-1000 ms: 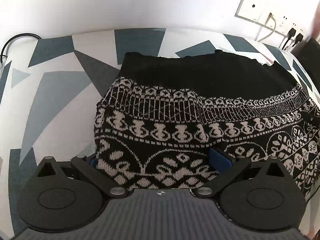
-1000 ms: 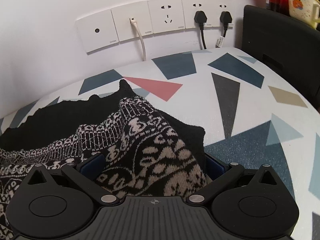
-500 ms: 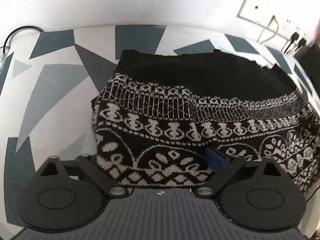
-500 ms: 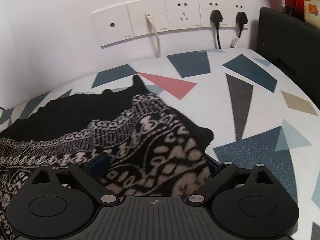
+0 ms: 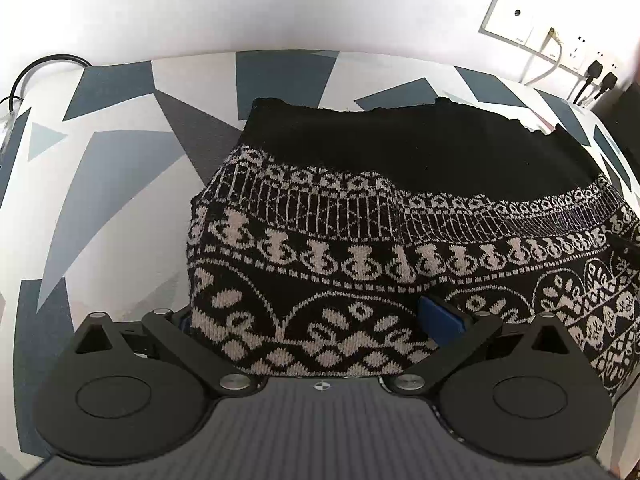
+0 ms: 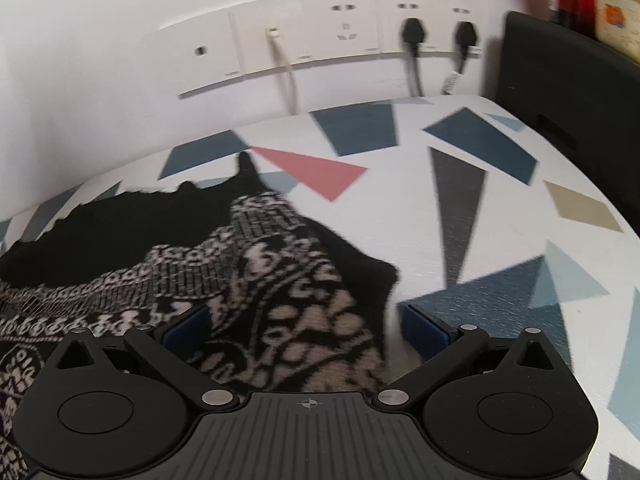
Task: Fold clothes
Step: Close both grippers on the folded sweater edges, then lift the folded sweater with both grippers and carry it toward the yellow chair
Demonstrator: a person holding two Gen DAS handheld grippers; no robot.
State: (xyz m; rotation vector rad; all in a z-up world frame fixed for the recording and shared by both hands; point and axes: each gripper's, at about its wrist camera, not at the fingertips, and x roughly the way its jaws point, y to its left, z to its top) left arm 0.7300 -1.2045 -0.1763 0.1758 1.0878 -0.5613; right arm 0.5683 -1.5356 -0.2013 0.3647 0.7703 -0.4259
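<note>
Sweater (image 5: 360, 248) lies partly folded, near edge between both grippers' wide-set fingers (image 5: 442, 320); further folds likely remain.

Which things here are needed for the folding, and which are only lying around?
Belongs to the job:
- patterned black-and-white knit garment
- left tool, with the garment between its fingers
- right tool, also astride the garment
- table with triangle pattern

Only lying around:
- wall sockets with black plugs
- white cable
- black box
</note>
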